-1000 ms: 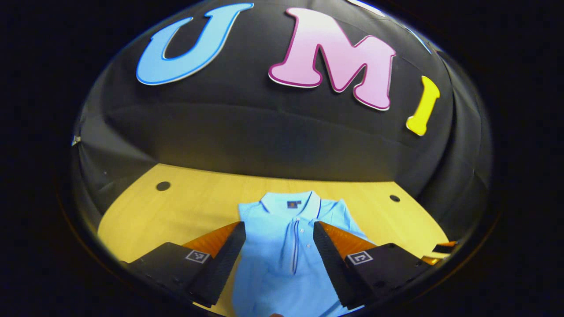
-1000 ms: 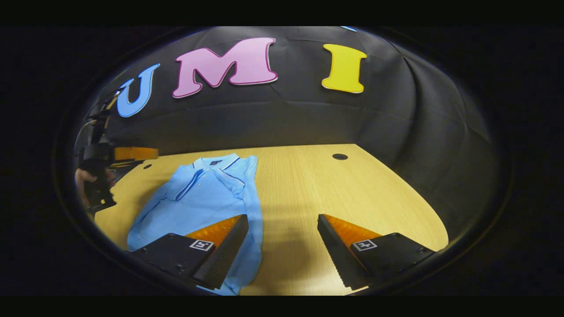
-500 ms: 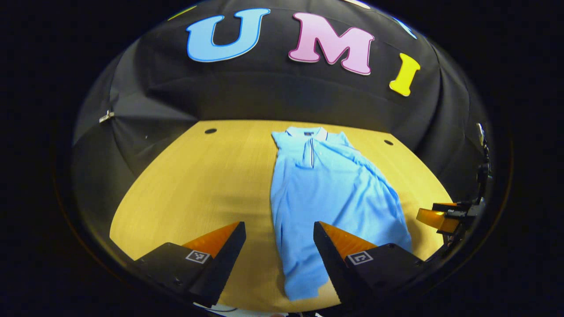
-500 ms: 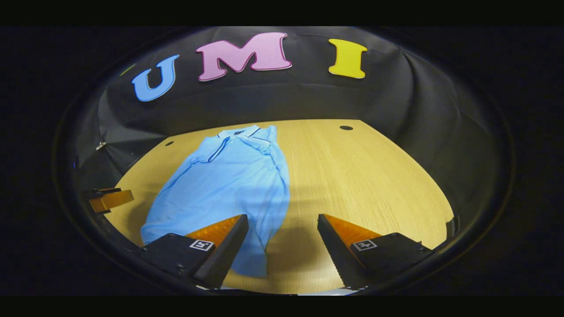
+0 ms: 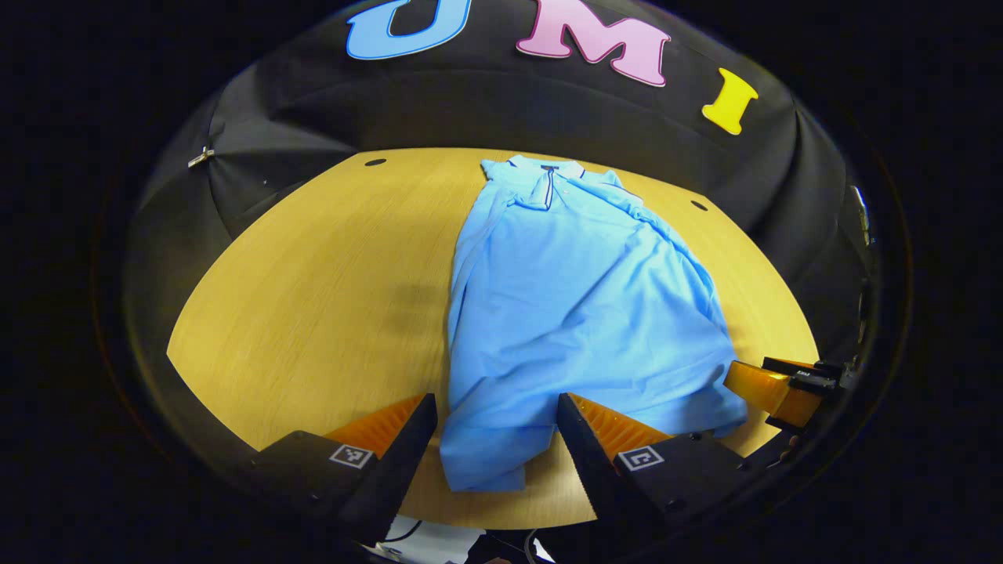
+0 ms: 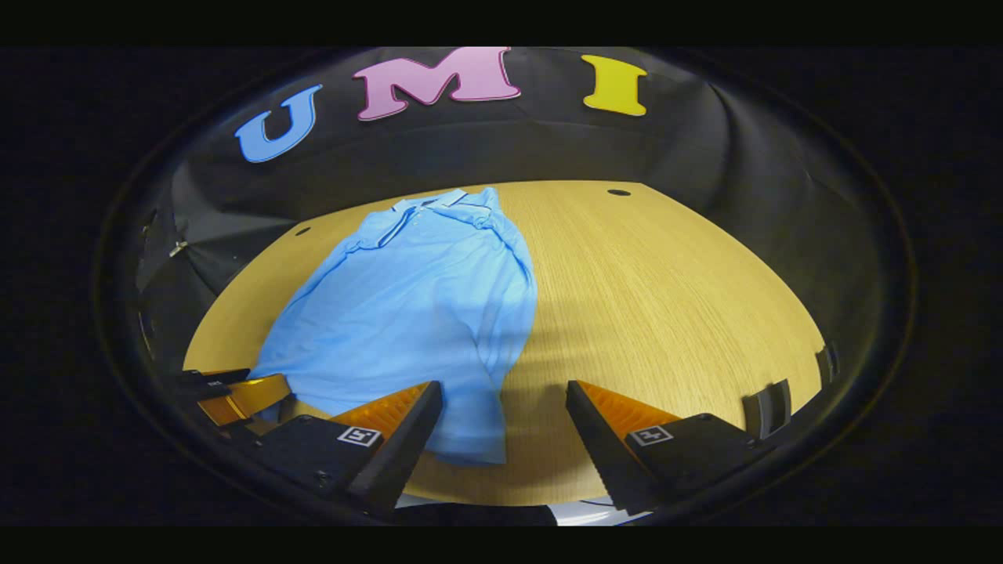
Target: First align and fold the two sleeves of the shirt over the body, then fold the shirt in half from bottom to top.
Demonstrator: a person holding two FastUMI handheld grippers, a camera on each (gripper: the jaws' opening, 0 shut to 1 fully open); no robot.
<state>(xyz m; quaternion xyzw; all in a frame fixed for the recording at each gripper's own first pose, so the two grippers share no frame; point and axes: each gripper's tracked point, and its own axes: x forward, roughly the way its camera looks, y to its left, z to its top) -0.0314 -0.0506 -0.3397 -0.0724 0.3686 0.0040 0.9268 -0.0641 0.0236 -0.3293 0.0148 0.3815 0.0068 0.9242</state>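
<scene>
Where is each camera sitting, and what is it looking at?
Left gripper view: rides the left claw, above the table's near edge, facing the blue polo shirt's hem; own fingers open.
Right gripper view: rides the right claw, facing the hem's other corner; fingers open.
Both share shirt, table and wall.

Both cameras sit above the near edge of the bench (image 5: 313, 258), looking down and forward toward the booth's back wall. The left gripper view stands over the shirt's (image 5: 580, 298) hem; the right gripper view stands further right. They share the shirt (image 6: 423, 290) and bench (image 6: 666, 290).
</scene>
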